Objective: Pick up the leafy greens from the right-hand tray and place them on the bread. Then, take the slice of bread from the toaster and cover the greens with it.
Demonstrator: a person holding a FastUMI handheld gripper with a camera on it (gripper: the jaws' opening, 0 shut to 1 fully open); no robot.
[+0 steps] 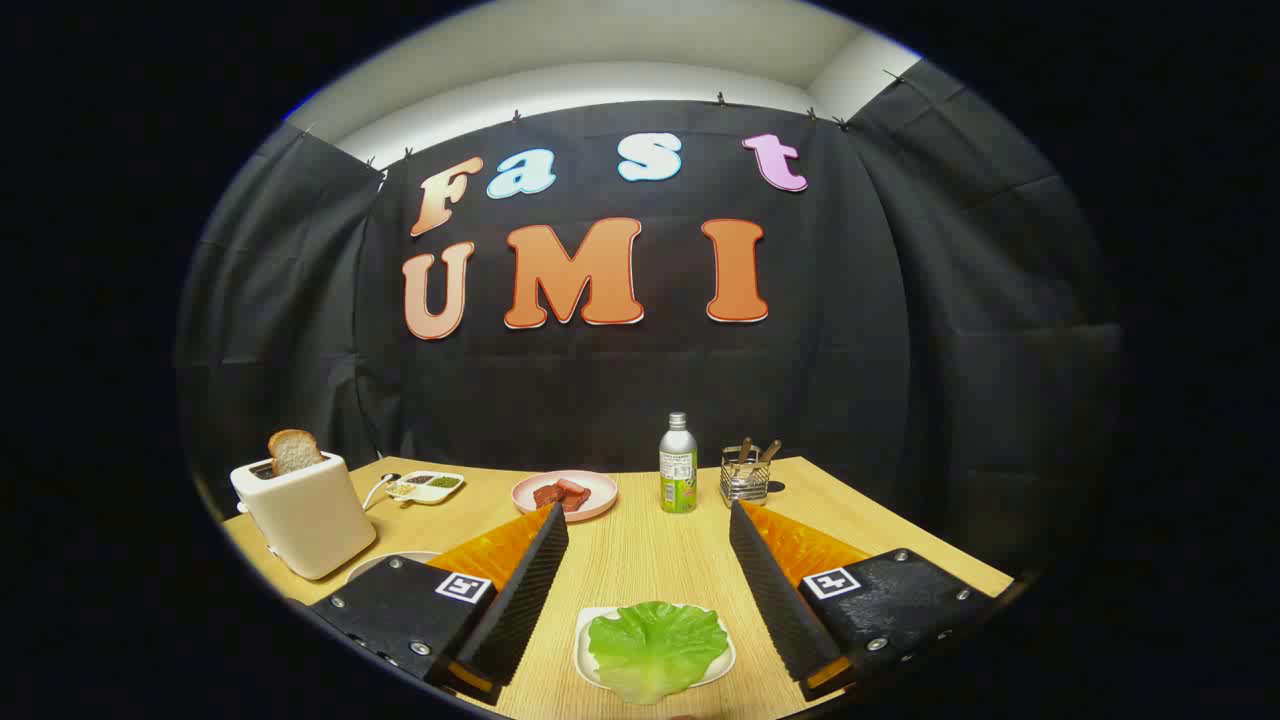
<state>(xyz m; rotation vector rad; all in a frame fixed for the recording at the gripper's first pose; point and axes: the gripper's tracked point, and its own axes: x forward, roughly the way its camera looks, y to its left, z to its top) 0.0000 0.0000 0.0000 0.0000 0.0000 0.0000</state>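
The claw [648,525] stands wide open above the wooden surface [640,560], its two fingers [530,590] spread apart with nothing held between them. The leafy greens [655,645], a single pale green leaf, lie on a small white tray [585,660] low between the fingers, nearer than the fingertips and touching neither finger. One white toaster [305,515] stands to the left, beyond the left finger, and one slice of bread [293,450] sticks upright out of its slot, well apart from the greens. Just beside the toaster's base, partly hidden behind the left finger, the rim of one pale plate [375,562] shows; what lies on it cannot be told. Farther back on the surface sits one small divided dish [425,487] with dark and green fillings, with something like a white spoon [378,490] beside it on its left. To its right, one pink plate [565,495] carries reddish-brown pieces, seemingly two or three. Beyond the gap between the fingertips stands one metal bottle [678,463] with a green label, upright, and just to its right one wire holder [745,480] with two brown handles sticking out of it. Black cloth forms the wall [900,350] behind the surface.
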